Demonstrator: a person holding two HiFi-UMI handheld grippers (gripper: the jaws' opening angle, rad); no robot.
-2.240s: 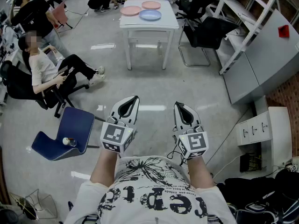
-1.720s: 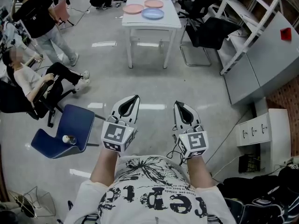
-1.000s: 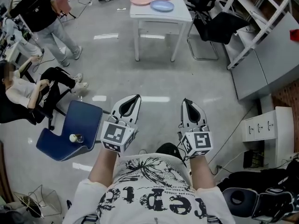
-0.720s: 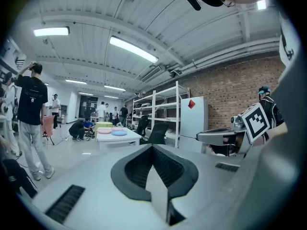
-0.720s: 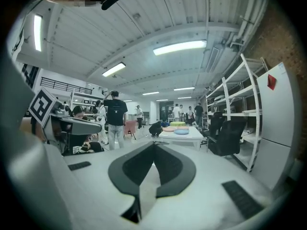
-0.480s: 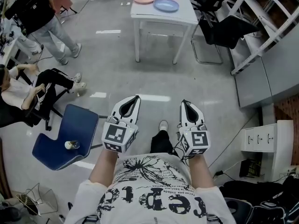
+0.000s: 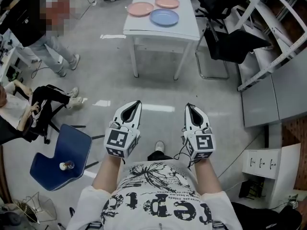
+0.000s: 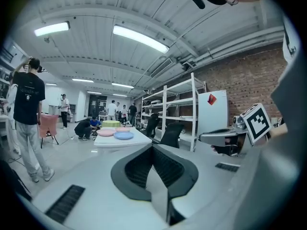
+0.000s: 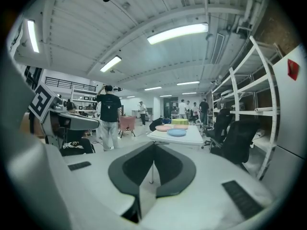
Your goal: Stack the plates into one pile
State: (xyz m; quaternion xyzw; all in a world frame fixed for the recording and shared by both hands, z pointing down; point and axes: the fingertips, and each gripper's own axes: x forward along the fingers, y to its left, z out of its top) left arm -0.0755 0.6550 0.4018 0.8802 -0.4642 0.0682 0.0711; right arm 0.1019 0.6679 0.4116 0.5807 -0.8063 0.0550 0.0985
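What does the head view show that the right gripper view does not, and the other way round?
Only the head view: the blue chair with a small bottle on its seat. Only the right gripper view: the ceiling lights. Both: the white table with one blue plate and two pink plates, side by side, not stacked.
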